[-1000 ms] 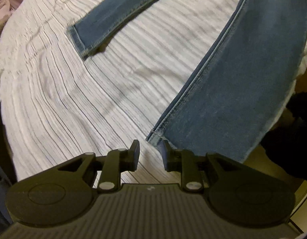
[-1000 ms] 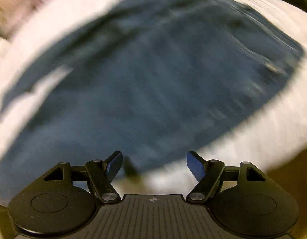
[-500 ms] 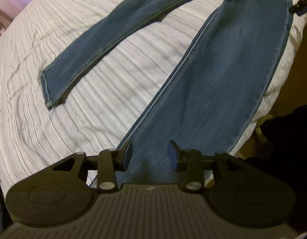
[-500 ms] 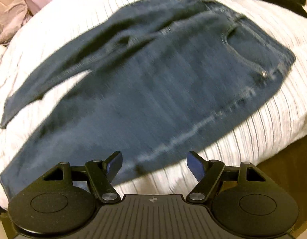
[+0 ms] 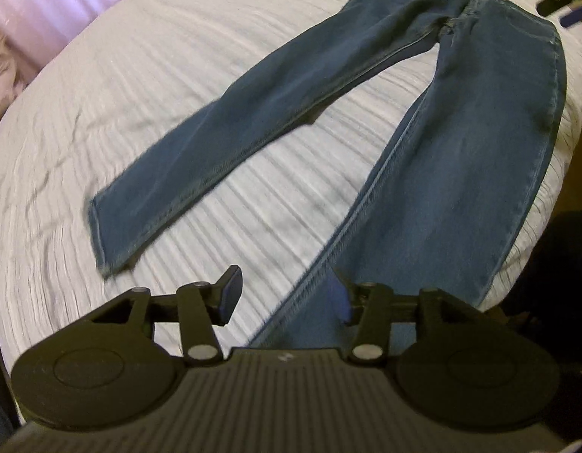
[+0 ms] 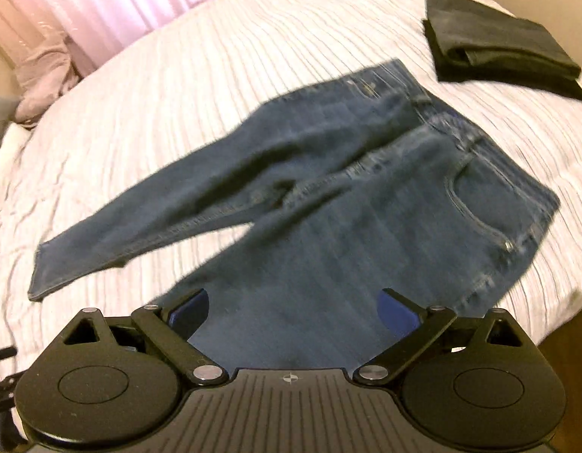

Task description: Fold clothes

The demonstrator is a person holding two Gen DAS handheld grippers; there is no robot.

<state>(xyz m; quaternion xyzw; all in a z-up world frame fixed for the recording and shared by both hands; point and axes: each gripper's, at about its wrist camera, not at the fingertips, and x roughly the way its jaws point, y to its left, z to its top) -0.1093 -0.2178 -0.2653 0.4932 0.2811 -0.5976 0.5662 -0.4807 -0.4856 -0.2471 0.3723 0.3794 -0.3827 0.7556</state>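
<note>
On the striped bedspread (image 5: 177, 56) the jeans (image 5: 461, 173) are spread flat, legs apart. Far more of them is seen than a second ago. The left gripper (image 5: 283, 294) is held above the nearer leg, jaws opening, nothing gripped. The right gripper (image 6: 293, 309) is opening widest, empty; a folded black garment (image 6: 498, 49) lies beyond.

A wide bed under a white bedspread ribbed with thin grey stripes (image 6: 223, 60) fills the room, backed by pale pink-lit sheer curtains (image 6: 113, 3), with a crumpled mauve pillow (image 6: 45, 75) at its far corner and brown wooden floor (image 6: 578, 343) beside it.
</note>
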